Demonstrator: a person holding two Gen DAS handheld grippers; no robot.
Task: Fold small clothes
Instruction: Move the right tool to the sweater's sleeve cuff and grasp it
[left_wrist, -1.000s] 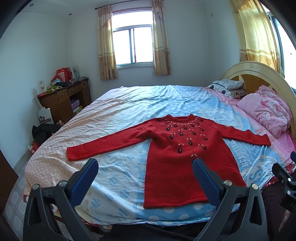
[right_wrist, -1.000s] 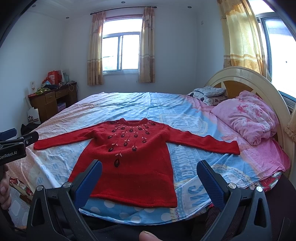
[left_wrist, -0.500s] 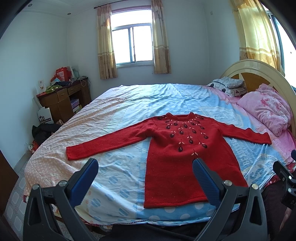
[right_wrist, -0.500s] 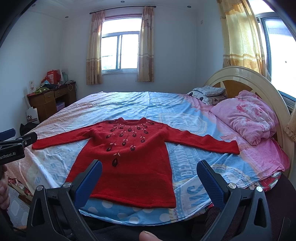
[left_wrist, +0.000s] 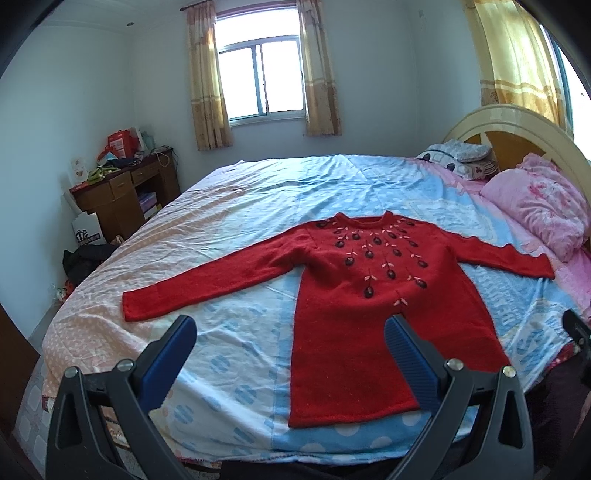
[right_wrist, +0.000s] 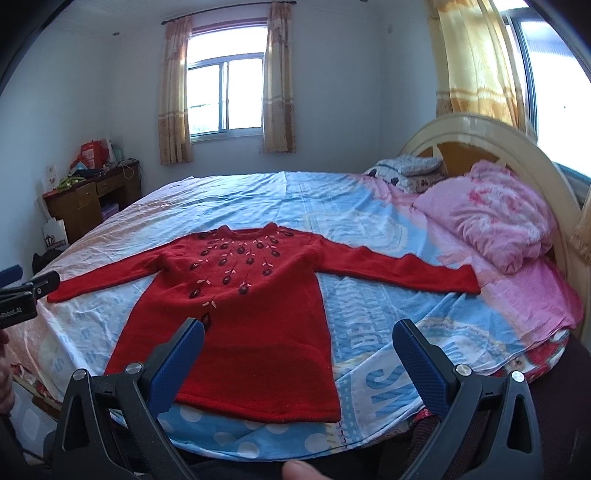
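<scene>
A bed (left_wrist: 295, 192) is covered by a blue, pink and peach patterned sheet (right_wrist: 369, 221). A pink pillow (right_wrist: 491, 218) is seen against a cream curved headboard (left_wrist: 517, 122). A wooden desk (left_wrist: 122, 192), cluttered on top, is placed in the far left corner. A window (left_wrist: 262, 77) is flanked by beige curtains (left_wrist: 207, 85). A white paper bag (left_wrist: 88, 230) is noted beside the desk.

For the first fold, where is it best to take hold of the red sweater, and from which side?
Probably at the cuffs. The sweater lies flat, front up, with both sleeves spread wide, so each cuff is a free edge. The left tongs could take the left cuff from its outer end, the right tongs the right cuff, then carry each across the chest.
</scene>
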